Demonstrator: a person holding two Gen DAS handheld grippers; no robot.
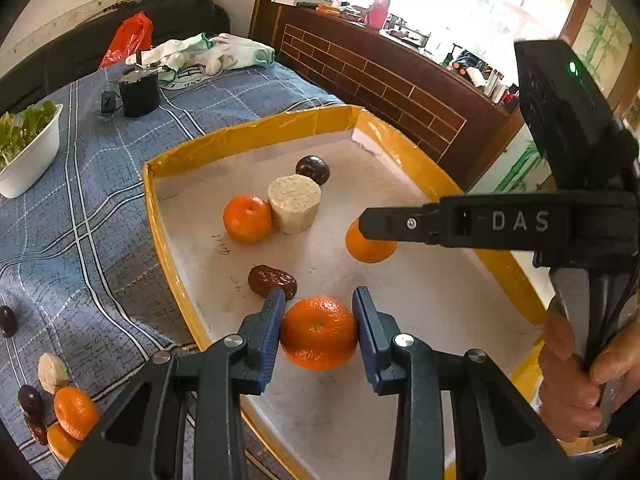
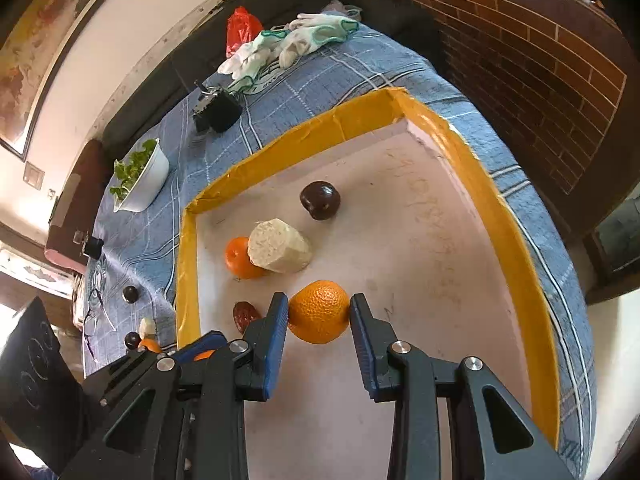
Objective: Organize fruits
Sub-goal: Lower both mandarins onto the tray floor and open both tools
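A yellow-rimmed tray [image 1: 256, 132] [image 2: 304, 132] holds an orange [image 1: 247, 219] [image 2: 237, 258], a pale cut chunk [image 1: 294, 202] [image 2: 279, 246], a dark plum [image 1: 313, 169] [image 2: 320, 200] and a red date [image 1: 272, 280] [image 2: 245, 315]. My left gripper [image 1: 319, 312] is shut on an orange [image 1: 319, 333] low over the tray floor. My right gripper [image 2: 319, 314] is shut on another orange [image 2: 319, 311], which also shows in the left wrist view [image 1: 370, 246] under the right gripper's finger.
Outside the tray on the blue checked cloth [image 1: 100, 184] lie more oranges [image 1: 75, 412], plums [image 1: 31, 400] and a pale chunk [image 1: 52, 372]. A white bowl of greens [image 1: 28, 148] [image 2: 142, 178], a black cup [image 1: 139, 94], gloves [image 1: 208, 54] and a red bag [image 1: 128, 38] sit farther back.
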